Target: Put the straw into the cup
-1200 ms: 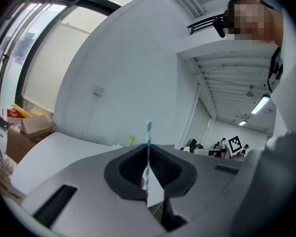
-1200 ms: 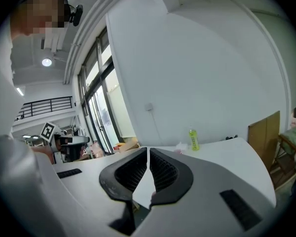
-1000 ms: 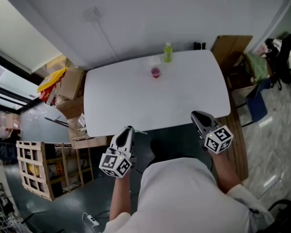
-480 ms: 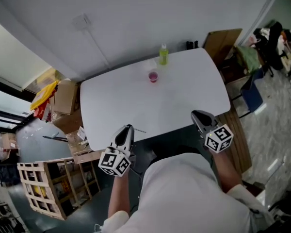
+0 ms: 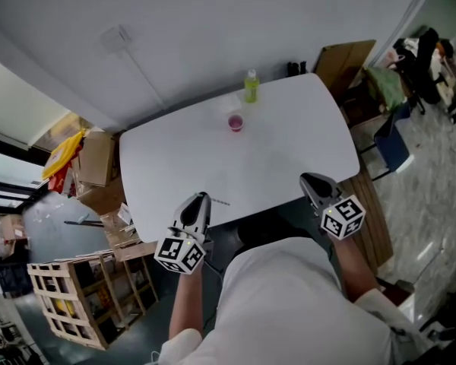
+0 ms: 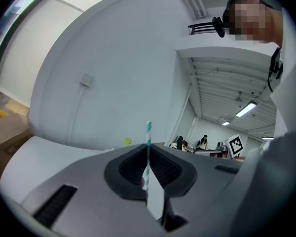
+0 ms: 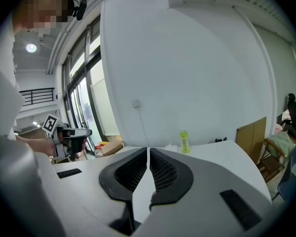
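A small cup [image 5: 235, 122] with pink inside stands toward the far side of the white table [image 5: 289, 154], close to a green bottle [image 5: 251, 87]. My left gripper [image 5: 199, 199] hovers at the table's near edge, shut on a teal-and-white striped straw [image 6: 148, 141] that sticks up between its jaws. A thin end of the straw [image 5: 220, 202] pokes out to the right in the head view. The left gripper [image 6: 148, 154] points toward the bottle [image 6: 128, 142]. My right gripper [image 5: 311, 179] is at the near right edge, shut with nothing in it [image 7: 148, 153]. The bottle [image 7: 184, 140] shows beyond it.
A white paper [image 5: 232, 101] lies beside the bottle. Cardboard boxes [image 5: 97, 160] and a wooden crate [image 5: 61, 299] sit on the floor at left. A brown board [image 5: 345, 61] leans at the far right corner, with a blue chair [image 5: 391, 149] nearby.
The head view has drifted, so the table, cup and bottle sit slightly further left. Both grippers have stayed at the table's near edge, with the straw still held.
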Available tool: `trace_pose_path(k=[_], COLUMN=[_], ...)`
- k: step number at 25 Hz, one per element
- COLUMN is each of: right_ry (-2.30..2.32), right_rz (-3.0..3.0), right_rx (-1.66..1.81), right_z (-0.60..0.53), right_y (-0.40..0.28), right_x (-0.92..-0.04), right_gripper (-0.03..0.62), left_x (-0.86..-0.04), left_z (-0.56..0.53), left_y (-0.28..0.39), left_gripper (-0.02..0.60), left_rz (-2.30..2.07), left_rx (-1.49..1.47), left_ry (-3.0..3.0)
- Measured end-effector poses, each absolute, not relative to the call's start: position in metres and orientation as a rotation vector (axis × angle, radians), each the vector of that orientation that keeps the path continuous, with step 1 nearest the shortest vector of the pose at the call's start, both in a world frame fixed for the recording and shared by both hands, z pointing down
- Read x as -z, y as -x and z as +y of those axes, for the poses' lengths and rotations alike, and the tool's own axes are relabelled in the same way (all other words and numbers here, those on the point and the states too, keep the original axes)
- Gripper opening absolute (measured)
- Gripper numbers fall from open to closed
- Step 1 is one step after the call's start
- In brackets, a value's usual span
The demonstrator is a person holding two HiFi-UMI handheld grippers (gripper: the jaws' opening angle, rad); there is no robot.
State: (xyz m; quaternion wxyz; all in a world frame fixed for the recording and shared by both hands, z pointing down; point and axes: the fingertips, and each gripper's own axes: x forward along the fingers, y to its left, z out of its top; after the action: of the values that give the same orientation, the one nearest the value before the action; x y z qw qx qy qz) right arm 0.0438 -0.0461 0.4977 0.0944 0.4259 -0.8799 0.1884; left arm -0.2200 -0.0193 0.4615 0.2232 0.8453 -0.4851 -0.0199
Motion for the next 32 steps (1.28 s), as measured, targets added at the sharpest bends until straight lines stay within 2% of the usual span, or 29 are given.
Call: trace_pose_path(k=[16,32], right_ry=[-1.043,-0.889], right_rz=[-2.655,-2.619], right_rx=[-0.590,-0.643], right_z=[-0.141,-0.187], right_y=[-0.042,-0.073], right_x=[-0.520,-0.554], right_gripper=[0.041,0.041], left_x=[-0.466,-0.489], left_z=[-0.095,-0.190], left_y=[0.197,0.161], left_gripper=[0.017,0.017], left_rz=[-1.483,-1.584], left_rx=[0.046,0.051], left_ry=[-2.234,-2.210])
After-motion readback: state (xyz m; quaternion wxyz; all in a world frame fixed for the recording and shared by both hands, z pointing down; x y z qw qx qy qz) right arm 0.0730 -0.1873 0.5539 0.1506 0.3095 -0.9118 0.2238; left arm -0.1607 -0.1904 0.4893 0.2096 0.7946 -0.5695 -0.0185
